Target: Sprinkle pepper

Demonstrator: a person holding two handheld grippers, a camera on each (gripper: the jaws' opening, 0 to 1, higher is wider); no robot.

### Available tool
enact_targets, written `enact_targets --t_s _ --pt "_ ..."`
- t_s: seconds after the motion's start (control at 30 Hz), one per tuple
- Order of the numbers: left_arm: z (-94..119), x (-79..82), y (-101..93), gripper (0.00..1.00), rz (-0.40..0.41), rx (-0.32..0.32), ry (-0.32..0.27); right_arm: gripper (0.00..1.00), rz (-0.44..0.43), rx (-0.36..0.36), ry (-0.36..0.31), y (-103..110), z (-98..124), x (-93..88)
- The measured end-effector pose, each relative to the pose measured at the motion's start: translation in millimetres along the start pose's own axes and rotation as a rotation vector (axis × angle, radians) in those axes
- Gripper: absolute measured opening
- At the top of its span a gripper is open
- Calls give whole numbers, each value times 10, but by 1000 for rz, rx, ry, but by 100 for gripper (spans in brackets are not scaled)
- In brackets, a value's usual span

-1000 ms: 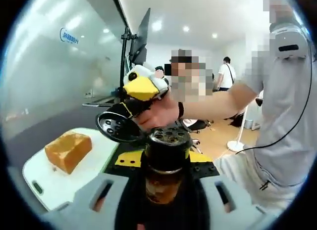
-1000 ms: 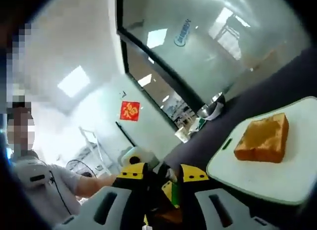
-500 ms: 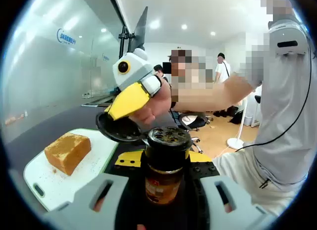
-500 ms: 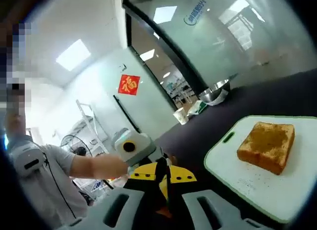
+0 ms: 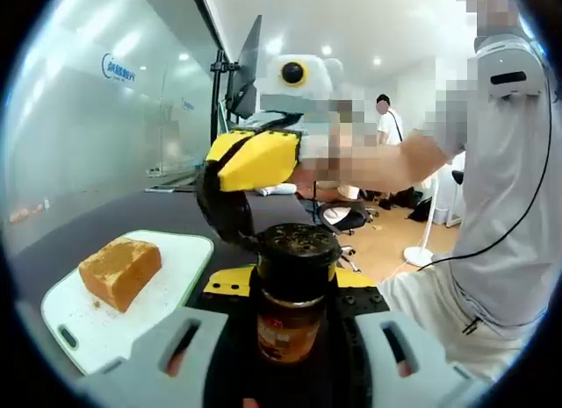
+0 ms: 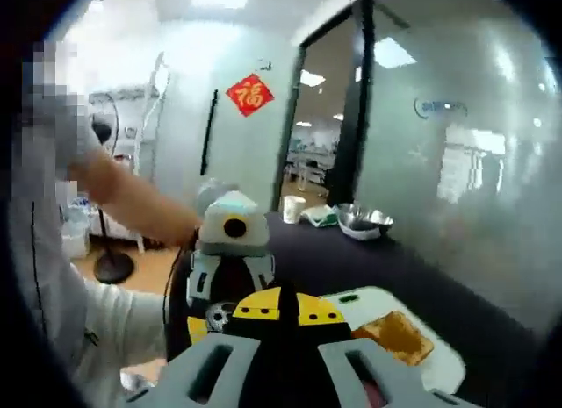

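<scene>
The right gripper (image 5: 230,211) has tipped its black round lid (image 5: 224,206) upright; left gripper (image 5: 290,338) clamps the glass pepper jar (image 5: 291,294)

We wear a pale grey short-sleeved T-shirt (image 5: 505,206) with a thin black cable (image 5: 527,211) trailing down it; our right claw (image 5: 263,167) shows yellow, black-edged jaws and a grey-white body.

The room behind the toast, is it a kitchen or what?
Probably an office or lab, not a home kitchen. There are frosted glass walls with a logo, an office chair on a bare floor, and a standing fan. The toast sits on a white cutting board on a dark table.
</scene>
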State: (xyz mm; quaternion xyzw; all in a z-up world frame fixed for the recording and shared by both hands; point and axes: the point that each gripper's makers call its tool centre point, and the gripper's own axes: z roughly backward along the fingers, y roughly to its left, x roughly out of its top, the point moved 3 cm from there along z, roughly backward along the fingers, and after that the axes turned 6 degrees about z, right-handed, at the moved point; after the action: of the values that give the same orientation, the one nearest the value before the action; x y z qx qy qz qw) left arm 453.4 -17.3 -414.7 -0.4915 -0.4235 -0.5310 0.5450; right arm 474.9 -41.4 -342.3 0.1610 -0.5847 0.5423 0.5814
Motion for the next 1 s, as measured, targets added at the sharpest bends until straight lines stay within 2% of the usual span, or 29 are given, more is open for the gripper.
enact_targets --t_s 0.07,0.17,0.27,0.3,0.47,0.57,0.63,0.67,0.7,0.77,0.83,0.87,0.9,0.97,1.0 --pt "-18 5 -30 21 -11 2 2 0 90 -25 22 99 36 68" --pt "-7 4 -19 21 -8 9 0 0 325 -59 41 230 67 140" --pt "23 -3 22 21 19 18 -14 0 546 -79 103 378 56 127" --pt "25 -4 21 21 20 17 -17 0 577 -70 114 424 53 126" --pt "17 0 7 21 10 15 -18 0 562 -54 128 421 75 127" --pt "16 1 14 21 14 17 -18 1 590 -29 142 458 84 102" --pt "16 1 15 21 14 17 -19 4 565 52 171 547 89 32" --pt "13 2 8 21 8 16 -19 5 566 52 115 547 103 101" --pt "13 2 3 21 5 15 -15 9 498 74 84 566 117 112" --pt "15 0 -7 21 -5 14 -9 13 393 88 39 556 176 163" --pt "17 -1 -9 21 -5 15 -8 13 334 77 -15 503 221 223" --pt "17 -2 -9 21 -6 15 -8 13 296 72 -18 475 238 208" --pt "16 -3 -10 21 -6 15 -8 13 237 62 -28 445 239 187" --pt "-1 2 -36 21 -5 17 -10 13 71 46 -107 378 255 196" --pt "1 1 -34 21 -6 16 -11 13 -42 29 -162 337 268 200"
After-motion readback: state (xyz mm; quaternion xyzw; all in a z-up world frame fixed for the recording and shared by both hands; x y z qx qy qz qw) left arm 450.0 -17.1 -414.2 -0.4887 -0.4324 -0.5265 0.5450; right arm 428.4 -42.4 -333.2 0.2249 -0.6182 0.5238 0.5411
